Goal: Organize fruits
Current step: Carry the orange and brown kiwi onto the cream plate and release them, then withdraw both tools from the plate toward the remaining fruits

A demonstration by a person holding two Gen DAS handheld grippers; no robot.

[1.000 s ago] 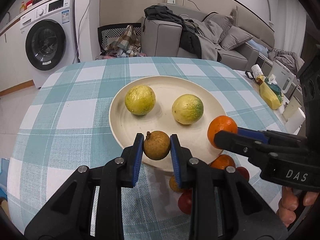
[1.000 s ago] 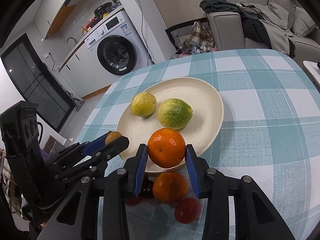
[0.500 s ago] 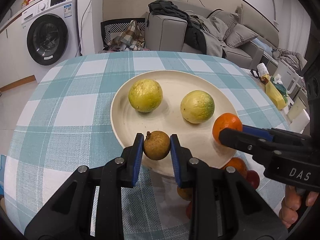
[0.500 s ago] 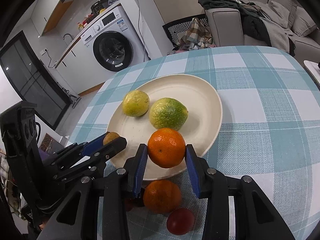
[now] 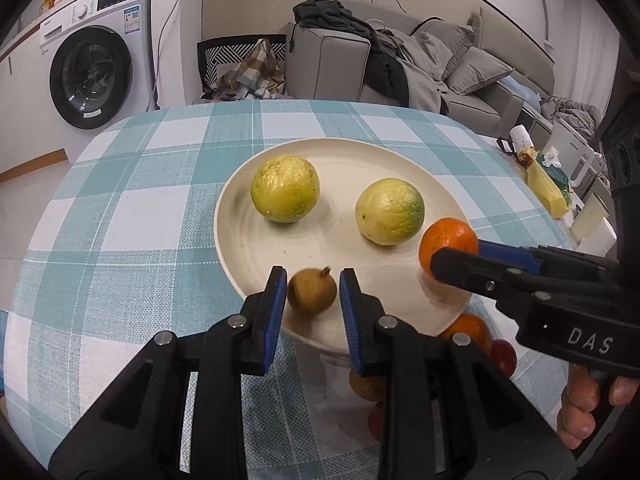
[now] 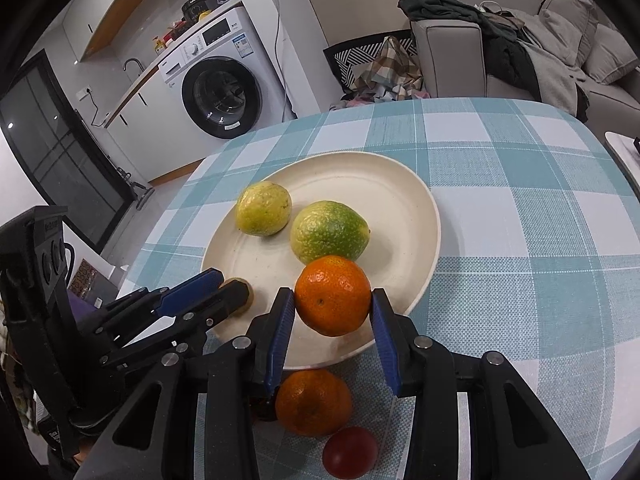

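Over the plate (image 5: 240,240) – two fruits between pads
Left gripper (image 5: 313,294) stands slightly spread around the small brown fruit (image 5: 312,290); right gripper (image 6: 332,312) pinches the orange (image 6: 333,295).

Beyond the teal-and-white checked surface (image 5: 120,216), a white front-loading washing machine (image 5: 96,76) stands at ten o'clock, a grey sofa heaped with dark clothes (image 5: 360,64) at one o'clock, a yellow bag (image 5: 546,184) at three o'clock.

My left tongs (image 5: 313,303) cover most of a brown fruit (image 5: 366,387) and a red fruit (image 5: 375,420) lying off the plate. In the right view, my left tongs' tip hides most of the small brown fruit (image 6: 245,294), and a dark fruit (image 6: 262,409) sits too shadowed to identify.
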